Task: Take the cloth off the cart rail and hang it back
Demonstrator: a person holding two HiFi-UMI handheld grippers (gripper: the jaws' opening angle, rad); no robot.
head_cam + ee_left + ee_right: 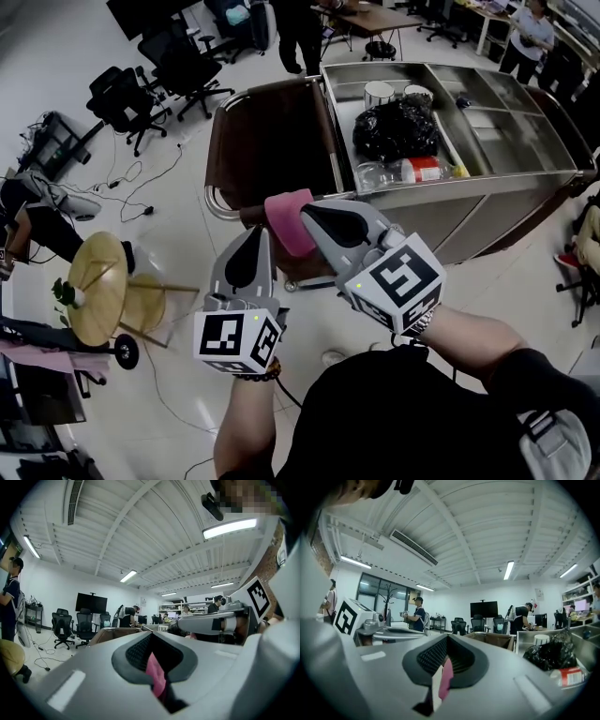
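A pink cloth hangs bunched between my two grippers, just in front of the cart's curved rail. My left gripper is shut on the cloth's left edge; in the left gripper view a pink strip shows pinched in its jaws. The right gripper is shut on the cloth's right side, and a pink strip is clamped in its jaws in the right gripper view. Both grippers point about level toward the cart. Whether the cloth touches the rail I cannot tell.
The steel cart holds a black bag, a clear bottle and white cups. A brown panel covers its left end. Office chairs, a round yellow stool, floor cables and people stand around.
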